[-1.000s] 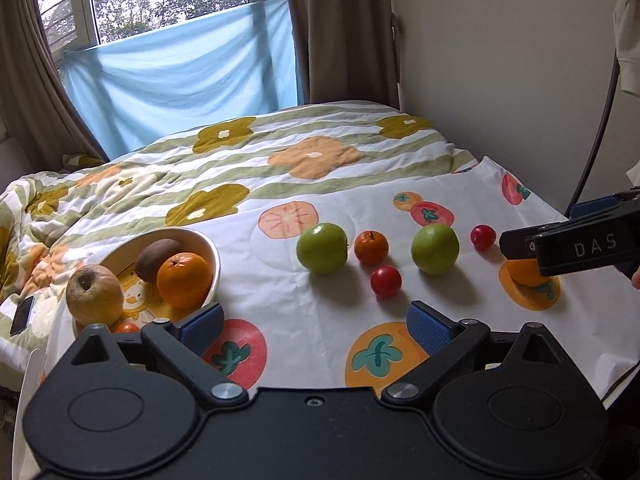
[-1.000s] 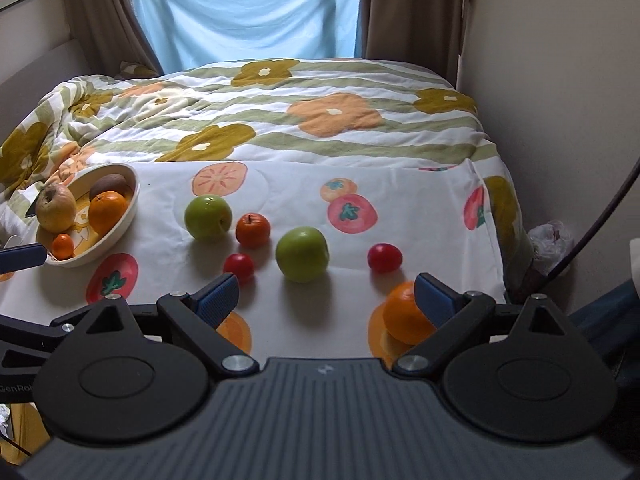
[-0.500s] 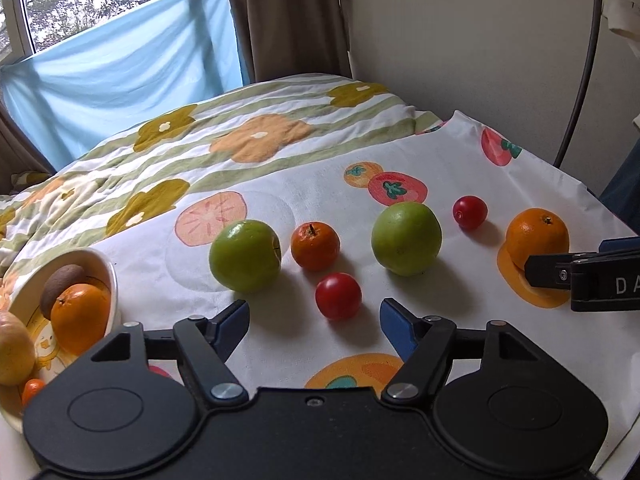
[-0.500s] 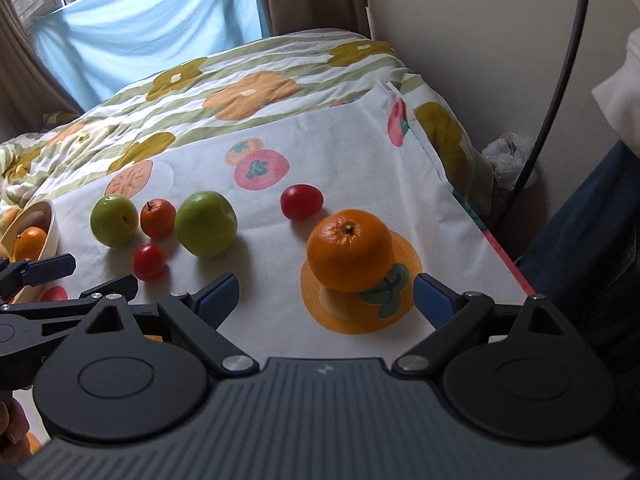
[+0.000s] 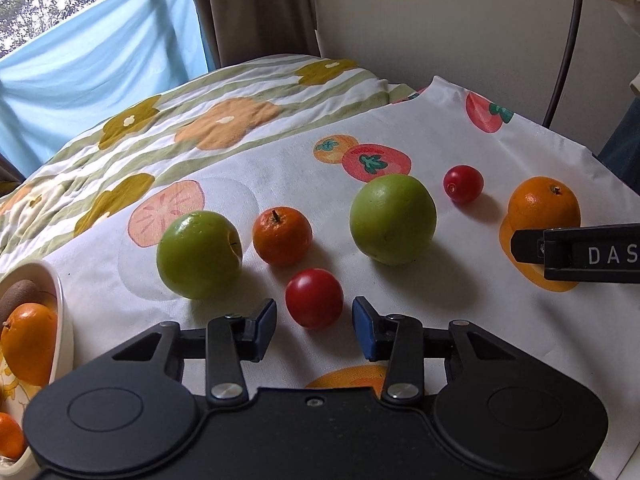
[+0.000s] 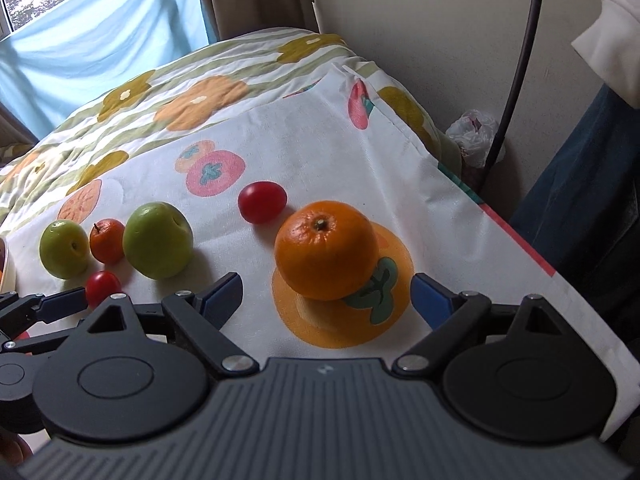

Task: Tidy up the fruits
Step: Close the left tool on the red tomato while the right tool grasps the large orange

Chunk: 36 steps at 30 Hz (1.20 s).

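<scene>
Left claw [image 5: 314,322] has just been closing around the tomato [image 5: 314,298], pads not yet touching; right claw [image 6: 326,294] spread before the orange [image 6: 326,250]; next, pinch and carry to the bowl [image 5: 60,320].

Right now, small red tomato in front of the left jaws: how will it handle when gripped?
The small red tomato is round and glossy, so it may slip or squirt out between the closing jaws. On the soft cloth it probably rolls if nudged. It looks light; a gentle squeeze seems wise.
</scene>
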Available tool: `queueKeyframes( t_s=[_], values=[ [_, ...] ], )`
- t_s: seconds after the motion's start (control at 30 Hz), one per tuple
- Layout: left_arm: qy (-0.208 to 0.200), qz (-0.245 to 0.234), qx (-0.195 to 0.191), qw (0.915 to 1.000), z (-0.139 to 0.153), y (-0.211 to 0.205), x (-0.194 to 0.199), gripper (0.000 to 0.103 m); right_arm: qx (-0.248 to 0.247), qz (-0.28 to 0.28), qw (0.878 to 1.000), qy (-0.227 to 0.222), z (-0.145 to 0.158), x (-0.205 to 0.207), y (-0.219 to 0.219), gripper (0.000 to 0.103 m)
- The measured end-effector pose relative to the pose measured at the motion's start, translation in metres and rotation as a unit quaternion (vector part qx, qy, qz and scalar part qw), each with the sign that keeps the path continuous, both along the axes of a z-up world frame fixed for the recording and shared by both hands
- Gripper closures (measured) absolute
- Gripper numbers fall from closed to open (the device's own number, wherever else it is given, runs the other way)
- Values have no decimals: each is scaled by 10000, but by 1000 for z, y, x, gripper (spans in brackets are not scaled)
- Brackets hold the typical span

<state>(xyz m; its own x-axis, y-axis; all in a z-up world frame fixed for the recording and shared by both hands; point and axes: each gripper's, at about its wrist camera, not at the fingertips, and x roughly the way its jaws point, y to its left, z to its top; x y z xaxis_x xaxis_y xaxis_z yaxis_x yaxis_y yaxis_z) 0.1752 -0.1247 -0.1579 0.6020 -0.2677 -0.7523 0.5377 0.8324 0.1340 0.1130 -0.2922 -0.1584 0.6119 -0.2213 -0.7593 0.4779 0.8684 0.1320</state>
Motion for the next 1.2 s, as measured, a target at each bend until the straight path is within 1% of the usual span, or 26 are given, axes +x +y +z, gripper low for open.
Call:
queueKeyframes(
  t_s=[0.07, 0.27, 0.3, 0.33, 0.37, 0.7, 0.87, 0.93, 1.2],
  values=[
    [-13, -12, -6, 10000, 0, 1, 1, 68, -34, 6, 10000, 9, 0, 2, 1, 0],
    [-35, -63, 23, 10000, -1, -1, 2, 69, -109, -4, 9999, -18, -1, 6, 4, 0],
    [-21, -58, 15, 10000, -1, 0, 3, 69, -120, 7, 9999, -19, -1, 6, 3, 2],
    [-6, -46, 5, 10000, 0, 1, 3, 69, -117, 27, 9999, -6, -1, 7, 2, 9],
    [2, -34, 2, 10000, 0, 1, 3, 69, -107, 43, 9999, 3, -2, 9, 2, 11],
    [-39, 39, 77, 10000, 0, 5, -7, 69, -217, 92, 9997, -36, -3, 18, -6, 18],
    [-36, 194, 90, 9998, 0, 10, -11, 69, -248, 263, 9993, -15, -3, 19, -8, 28],
    [-38, 250, 87, 9996, 1, 12, -13, 69, -271, 305, 9992, -8, -3, 19, -7, 28],
    [-196, 533, 26, 9984, 16, 18, -26, 69, -98, 640, 9977, -185, 7, 9, -1, 29]
  ],
)
